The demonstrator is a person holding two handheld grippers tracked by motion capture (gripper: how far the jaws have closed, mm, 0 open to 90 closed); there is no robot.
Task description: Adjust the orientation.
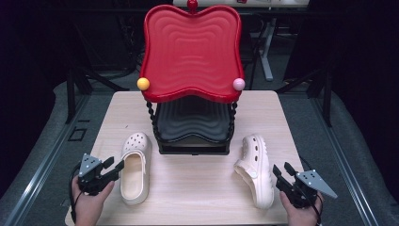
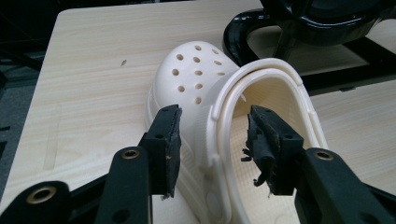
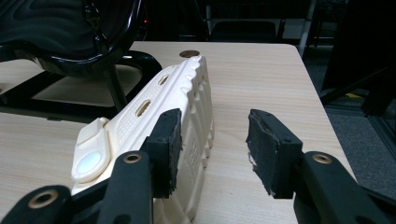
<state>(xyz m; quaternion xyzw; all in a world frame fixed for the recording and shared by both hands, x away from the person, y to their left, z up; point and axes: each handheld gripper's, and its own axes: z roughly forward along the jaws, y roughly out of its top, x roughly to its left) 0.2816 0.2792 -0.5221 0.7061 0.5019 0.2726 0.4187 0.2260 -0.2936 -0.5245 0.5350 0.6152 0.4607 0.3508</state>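
Two cream clogs lie on the wooden table (image 1: 197,188). The left clog (image 1: 135,167) stands upright, toe pointing away. My left gripper (image 1: 113,167) is open at its heel end. In the left gripper view that clog (image 2: 196,74) has its side wall and strap between the jaws of the left gripper (image 2: 215,135), one jaw outside and one inside the opening. The right clog (image 1: 255,169) lies on its side. My right gripper (image 1: 281,170) is open just right of it. The right gripper view shows the right gripper (image 3: 214,144) beside the ridged sole of this clog (image 3: 154,102).
A two-tier rack stands at the table's middle back, with a red wavy tray (image 1: 192,52) on top and a black tray (image 1: 193,117) below. A yellow ball (image 1: 143,84) and a pink ball (image 1: 239,84) cap its front corners. The table edges are near both hands.
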